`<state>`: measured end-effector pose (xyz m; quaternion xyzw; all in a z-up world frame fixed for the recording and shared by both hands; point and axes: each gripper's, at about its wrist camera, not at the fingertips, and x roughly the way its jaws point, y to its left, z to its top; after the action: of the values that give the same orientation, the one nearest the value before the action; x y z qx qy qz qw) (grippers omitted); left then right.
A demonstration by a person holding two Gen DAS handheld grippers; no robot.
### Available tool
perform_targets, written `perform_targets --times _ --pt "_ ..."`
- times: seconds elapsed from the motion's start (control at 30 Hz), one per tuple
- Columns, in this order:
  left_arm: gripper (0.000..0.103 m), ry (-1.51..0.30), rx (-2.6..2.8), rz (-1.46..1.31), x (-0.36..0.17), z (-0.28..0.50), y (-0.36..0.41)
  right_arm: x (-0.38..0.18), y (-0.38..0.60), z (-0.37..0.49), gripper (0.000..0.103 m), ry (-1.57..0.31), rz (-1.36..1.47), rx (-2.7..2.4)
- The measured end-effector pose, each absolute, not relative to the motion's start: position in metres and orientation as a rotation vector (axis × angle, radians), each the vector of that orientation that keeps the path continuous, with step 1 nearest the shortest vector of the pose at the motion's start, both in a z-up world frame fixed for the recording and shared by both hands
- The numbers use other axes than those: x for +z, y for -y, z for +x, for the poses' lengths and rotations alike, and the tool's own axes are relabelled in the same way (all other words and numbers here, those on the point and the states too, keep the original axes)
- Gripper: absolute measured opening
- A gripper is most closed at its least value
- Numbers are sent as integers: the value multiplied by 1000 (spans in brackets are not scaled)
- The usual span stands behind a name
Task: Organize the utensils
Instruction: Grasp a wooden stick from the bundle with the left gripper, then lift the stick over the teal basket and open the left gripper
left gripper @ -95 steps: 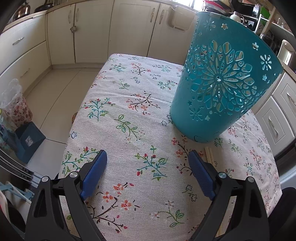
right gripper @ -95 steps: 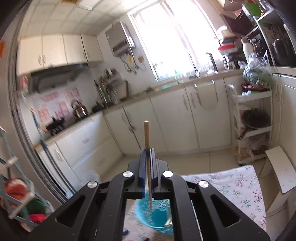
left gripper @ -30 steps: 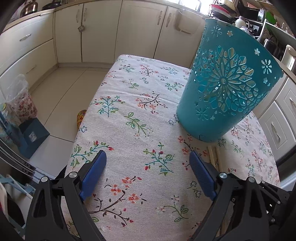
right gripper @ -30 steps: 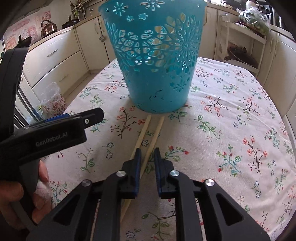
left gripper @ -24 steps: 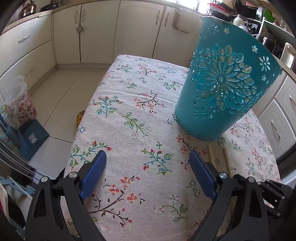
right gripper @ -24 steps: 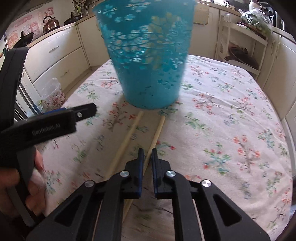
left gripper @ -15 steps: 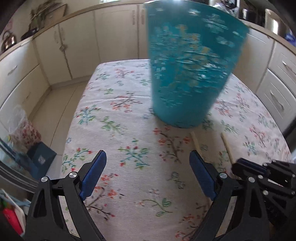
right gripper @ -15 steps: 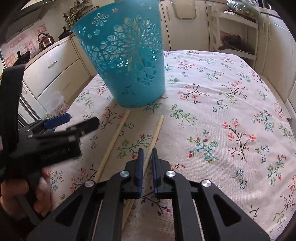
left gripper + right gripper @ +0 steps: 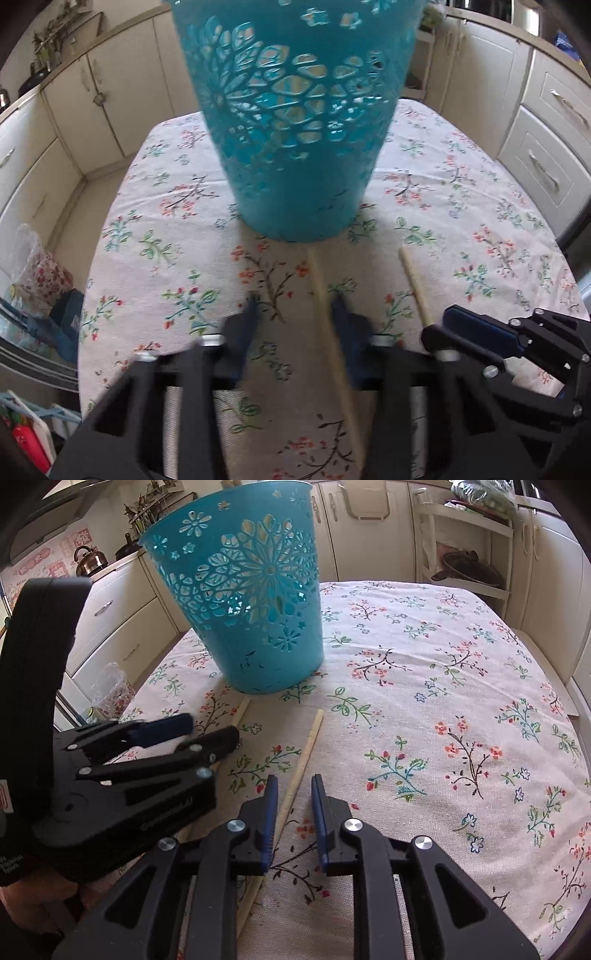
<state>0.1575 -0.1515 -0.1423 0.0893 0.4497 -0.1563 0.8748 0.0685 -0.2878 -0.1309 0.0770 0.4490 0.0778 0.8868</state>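
Note:
A teal cut-out basket [image 9: 295, 122] [image 9: 251, 605] stands on the floral tablecloth [image 9: 443, 701]. Two wooden chopsticks lie in front of it. My left gripper [image 9: 295, 317] is open, its jaws blurred and partly closed, straddling the left chopstick [image 9: 325, 295] [image 9: 240, 710]. My right gripper [image 9: 293, 794] is open and straddles the right chopstick [image 9: 304, 753] [image 9: 415, 280] without pinching it. The right gripper shows in the left wrist view [image 9: 476, 332] and the left gripper in the right wrist view [image 9: 199, 731].
Cream kitchen cabinets [image 9: 92, 103] surround the table. A white rack with a pan [image 9: 469, 572] stands behind it. A plastic bag [image 9: 40, 266] and blue box lie on the floor to the left. The table edge [image 9: 88, 295] runs close on the left.
My left gripper swung right to the left chopstick and its jaws narrowed around it. My right gripper's jaws opened a little around the right chopstick.

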Motion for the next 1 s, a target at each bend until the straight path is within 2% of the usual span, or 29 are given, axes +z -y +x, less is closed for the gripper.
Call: perform_targets --times 0.03,0.07,0.3,0.43,0.53,0.7,0.83,1.0 --pt "9 -947 -335 173 -142 158 151 -131 288 69 23 -932 163 162" --pt "8 -955 -340 158 -141 158 150 -132 287 70 24 -931 164 160" --pt "9 -1049 -335 107 -140 170 143 -133 284 72 29 -924 160 160" --pt "7 -1030 -349 138 -142 172 146 -133 283 72 32 -916 146 161" --pt "5 -1029 -385 16 -142 170 129 -133 285 73 32 -911 159 162" --pt "5 -890 -394 -83 -116 147 90 -134 287 71 34 -901 168 163" --pt "5 -760 -382 -133 -73 135 60 -135 282 73 41 -892 154 167" --pt "5 -611 -404 -199 -17 138 46 -135 280 73 42 -889 147 165"
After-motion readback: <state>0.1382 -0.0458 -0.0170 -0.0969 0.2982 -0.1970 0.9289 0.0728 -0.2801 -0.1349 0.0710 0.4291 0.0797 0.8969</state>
